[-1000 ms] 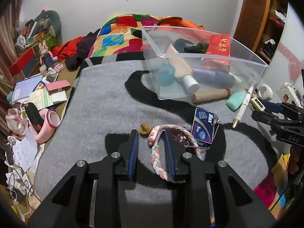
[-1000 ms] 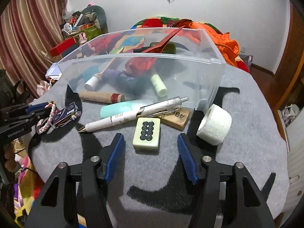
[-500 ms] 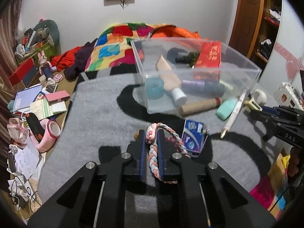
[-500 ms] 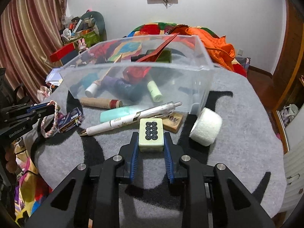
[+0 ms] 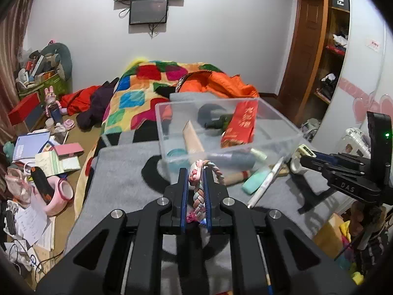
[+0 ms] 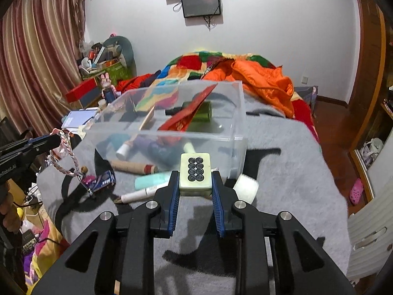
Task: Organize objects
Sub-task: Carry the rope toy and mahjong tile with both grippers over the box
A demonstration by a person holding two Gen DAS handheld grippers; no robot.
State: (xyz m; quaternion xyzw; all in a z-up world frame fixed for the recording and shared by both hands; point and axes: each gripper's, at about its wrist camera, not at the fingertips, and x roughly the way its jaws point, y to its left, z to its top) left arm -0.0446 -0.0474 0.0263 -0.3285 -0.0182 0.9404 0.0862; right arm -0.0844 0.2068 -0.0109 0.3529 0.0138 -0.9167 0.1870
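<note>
Braided bracelet [image 5: 198,191] is pinched in left tongs [image 5: 195,172]; mahjong tile [image 6: 195,170] is clamped in right tongs [image 6: 195,179], both held above grey blanket [image 6: 282,172], near clear bin [image 6: 235,113]. Bin is part-filled. Pen [image 6: 140,193], teal tube [image 6: 151,180], tape roll [image 6: 246,186] etc. are left outside.

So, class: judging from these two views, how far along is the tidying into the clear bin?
Done: the bin already holds a red packet, tubes and a dark bottle.
In hand: the left claw grips the braided cord; the right claw grips the mahjong tile.
Left: pen, mint tube, tape roll and blue pack lie on the blanket.
</note>
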